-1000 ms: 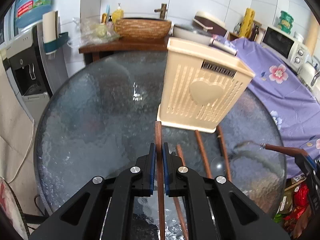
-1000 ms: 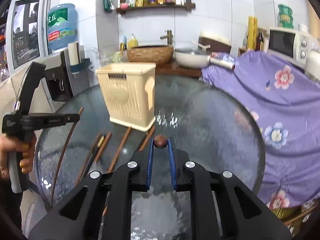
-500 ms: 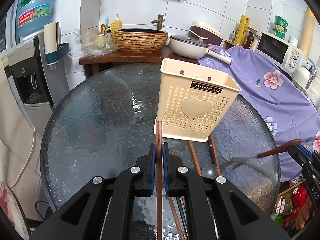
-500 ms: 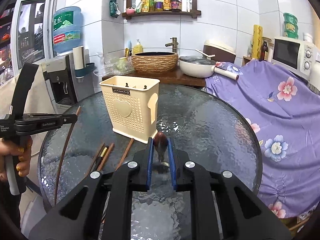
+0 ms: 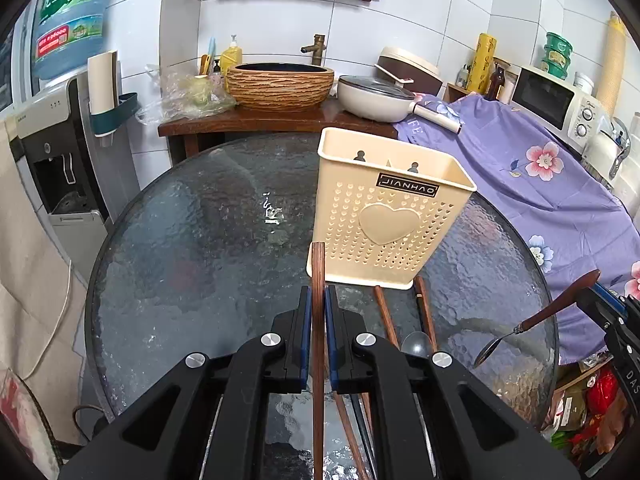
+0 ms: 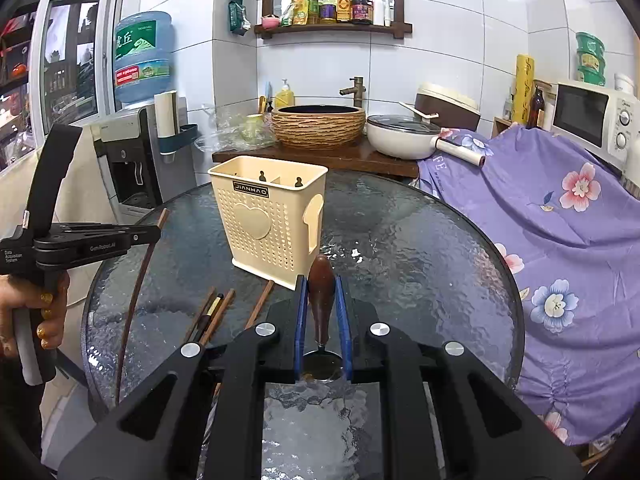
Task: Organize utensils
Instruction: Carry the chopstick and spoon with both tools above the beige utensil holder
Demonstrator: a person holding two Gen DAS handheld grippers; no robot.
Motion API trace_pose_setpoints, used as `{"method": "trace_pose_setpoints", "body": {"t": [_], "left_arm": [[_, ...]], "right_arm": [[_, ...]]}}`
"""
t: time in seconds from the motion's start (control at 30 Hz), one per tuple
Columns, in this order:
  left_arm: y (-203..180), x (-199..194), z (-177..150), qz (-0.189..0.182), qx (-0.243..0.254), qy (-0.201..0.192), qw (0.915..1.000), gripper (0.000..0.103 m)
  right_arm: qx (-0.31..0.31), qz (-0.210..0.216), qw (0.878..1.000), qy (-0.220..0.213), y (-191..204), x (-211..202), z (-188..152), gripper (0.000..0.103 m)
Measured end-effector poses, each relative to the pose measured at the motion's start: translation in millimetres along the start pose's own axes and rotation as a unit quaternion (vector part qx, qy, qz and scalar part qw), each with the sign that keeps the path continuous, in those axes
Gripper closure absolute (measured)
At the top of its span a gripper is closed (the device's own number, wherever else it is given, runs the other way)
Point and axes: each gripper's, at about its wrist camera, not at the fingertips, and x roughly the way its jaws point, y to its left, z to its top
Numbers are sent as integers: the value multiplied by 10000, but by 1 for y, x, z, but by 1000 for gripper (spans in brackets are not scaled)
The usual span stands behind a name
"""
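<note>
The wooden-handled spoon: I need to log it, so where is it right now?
The wooden-handled spoon is clamped in the right hand-held gripper, raised above the glass table, just in front of the cream utensil holder.

White-tiled wall (image 6: 460, 52) (glossy), wooden shelf (image 6: 332, 29)

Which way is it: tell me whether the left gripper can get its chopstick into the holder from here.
Probably yes. The left gripper is shut on the chopstick, the holder stands just ahead with its top open, and nothing lies between; the chopstick needs lifting over the rim.
</note>
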Motion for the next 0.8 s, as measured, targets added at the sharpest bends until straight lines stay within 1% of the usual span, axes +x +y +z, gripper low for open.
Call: {"method": "trace_pose_setpoints", "body": {"t": [0.17, 0.33, 0.5, 0.63, 0.8], "left_arm": [[-3, -6, 5, -37, 50, -68, 10000, 96], [-3, -17, 12, -96, 45, -192, 9998, 96], [-3, -29, 17, -124, 55, -334, 9994, 96], [-4, -43, 23, -158, 66, -506, 9986, 96], [-8, -63, 34, -119, 169, -752, 9970, 96]], "right_arm": [[49, 123, 9999, 17, -2, -3, 7, 88], [132, 347, 9993, 38, -6, -8, 18, 88], [74, 423, 9991, -68, -3, -17, 33, 88], [60, 585, 9982, -152, 0, -25, 46, 88], [-1, 667, 9975, -226, 3, -31, 65, 88]]}}
